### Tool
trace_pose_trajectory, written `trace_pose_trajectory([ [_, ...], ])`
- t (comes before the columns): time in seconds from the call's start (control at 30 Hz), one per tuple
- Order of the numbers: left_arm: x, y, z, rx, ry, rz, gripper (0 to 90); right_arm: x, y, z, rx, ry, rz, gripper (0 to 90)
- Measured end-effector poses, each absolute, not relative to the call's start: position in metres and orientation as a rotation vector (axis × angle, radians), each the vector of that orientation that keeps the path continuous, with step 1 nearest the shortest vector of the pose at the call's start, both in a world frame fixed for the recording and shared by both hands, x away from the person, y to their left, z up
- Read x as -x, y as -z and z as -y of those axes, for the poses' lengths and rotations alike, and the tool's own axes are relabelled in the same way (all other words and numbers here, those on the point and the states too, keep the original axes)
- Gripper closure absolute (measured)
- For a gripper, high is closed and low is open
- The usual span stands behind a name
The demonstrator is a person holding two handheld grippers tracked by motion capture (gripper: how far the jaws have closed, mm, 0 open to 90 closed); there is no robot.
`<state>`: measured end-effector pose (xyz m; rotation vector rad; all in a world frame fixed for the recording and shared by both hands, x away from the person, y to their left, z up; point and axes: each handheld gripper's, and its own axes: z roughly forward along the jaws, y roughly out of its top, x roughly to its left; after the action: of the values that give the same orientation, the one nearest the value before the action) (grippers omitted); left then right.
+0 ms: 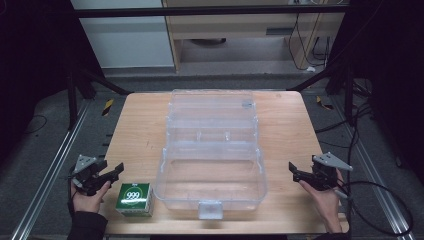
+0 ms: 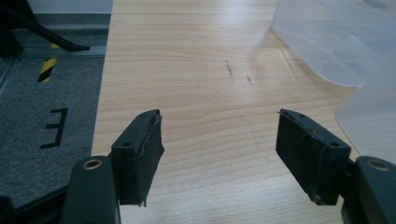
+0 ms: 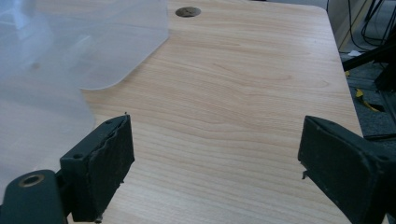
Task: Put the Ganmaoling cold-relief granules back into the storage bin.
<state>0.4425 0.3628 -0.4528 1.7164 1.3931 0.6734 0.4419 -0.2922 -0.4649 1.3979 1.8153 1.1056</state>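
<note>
Left gripper (image 1: 116, 172): we see its jaws apart, holding nothing.
Green box (image 1: 134, 199): just beside it, at the near table (image 1: 140, 125) edge.
Right gripper (image 1: 294, 170): parted, empty.
Clear case (image 1: 212, 150): between both grippers; bare wood either side.

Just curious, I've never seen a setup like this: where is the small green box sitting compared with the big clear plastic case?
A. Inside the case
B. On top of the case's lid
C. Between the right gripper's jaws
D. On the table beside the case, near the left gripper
D: in the high view the green box stands on the table just left of the clear plastic case, close to the left gripper.
</note>
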Motion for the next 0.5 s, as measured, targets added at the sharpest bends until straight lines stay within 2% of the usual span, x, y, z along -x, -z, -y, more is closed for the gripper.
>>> trace_pose_trajectory([
  [0.37, -0.442, 0.443, -0.359, -1.768, -0.664, -1.324, 29.9, -0.441, 0.465, 0.291, -1.402, -1.093, -1.84, 9.0],
  [0.5, -0.442, 0.438, -0.357, -1.831, -0.618, -1.274, 28.0, -0.438, 0.464, 0.291, -1.377, -1.098, -1.84, 10.0],
])
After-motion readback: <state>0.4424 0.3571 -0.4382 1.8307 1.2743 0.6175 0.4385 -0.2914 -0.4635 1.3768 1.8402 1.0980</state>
